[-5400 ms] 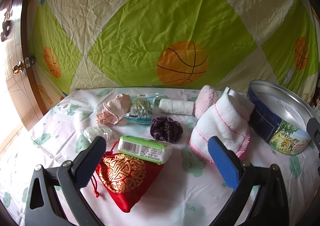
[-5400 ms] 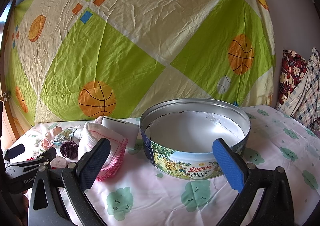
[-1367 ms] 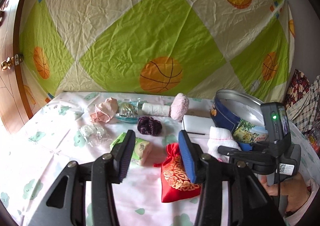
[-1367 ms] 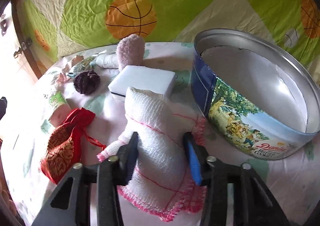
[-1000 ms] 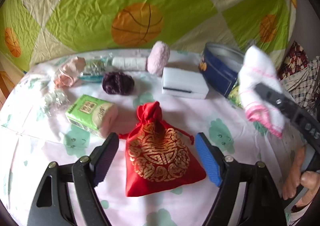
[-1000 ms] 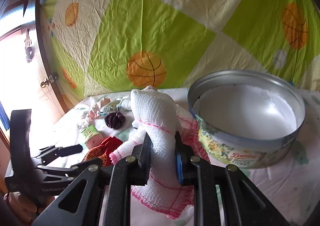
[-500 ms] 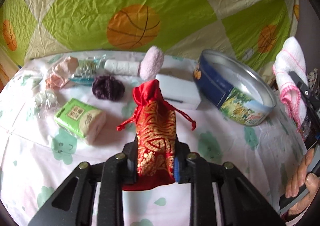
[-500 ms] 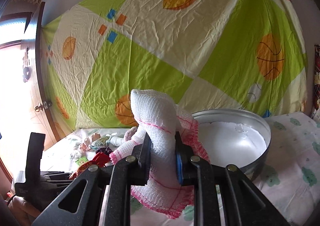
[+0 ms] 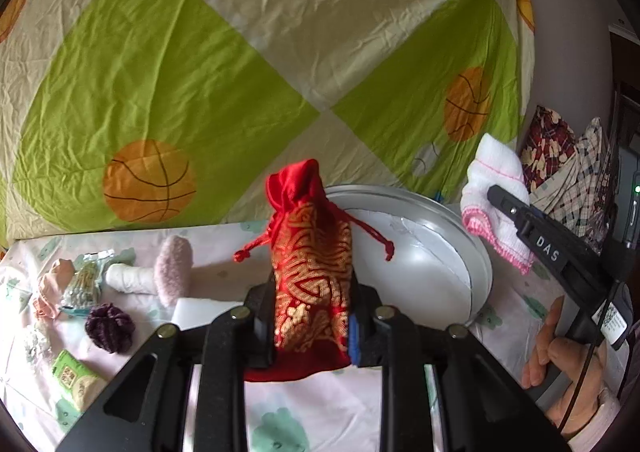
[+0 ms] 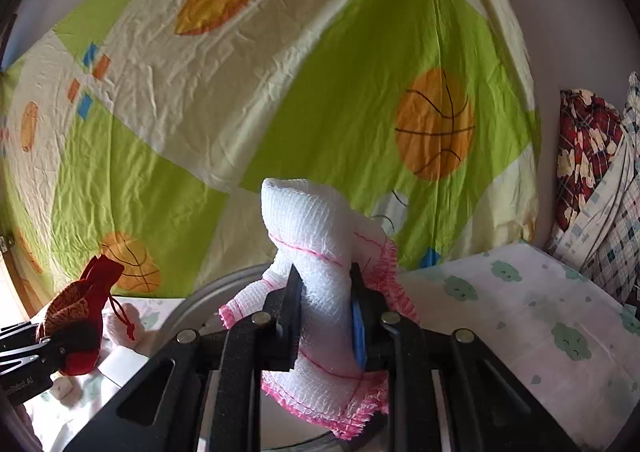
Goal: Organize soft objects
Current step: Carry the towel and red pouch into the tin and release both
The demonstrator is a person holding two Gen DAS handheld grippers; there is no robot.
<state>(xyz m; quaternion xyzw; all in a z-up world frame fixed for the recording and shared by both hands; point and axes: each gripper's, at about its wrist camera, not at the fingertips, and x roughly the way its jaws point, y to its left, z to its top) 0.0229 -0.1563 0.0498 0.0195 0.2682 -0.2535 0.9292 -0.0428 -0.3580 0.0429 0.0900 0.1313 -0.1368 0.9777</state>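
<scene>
My left gripper is shut on a red drawstring pouch with gold pattern, held up in front of the round metal cookie tin. My right gripper is shut on a white knitted cloth with pink trim, lifted above the tin's rim. In the left wrist view that cloth hangs at the right, over the tin's far side. The right wrist view shows the pouch at the far left in the other gripper's fingers.
On the table at left lie a pink fuzzy sock, a white roll, a purple scrunchie, a green tissue pack, a white box and a pink cloth. Patterned fabrics hang at right. A hand holds the right gripper.
Both grippers rose and swung right toward the tin, each keeping its load. The pouch now hangs before the tin; the table items slid left and lower in the left wrist view.
</scene>
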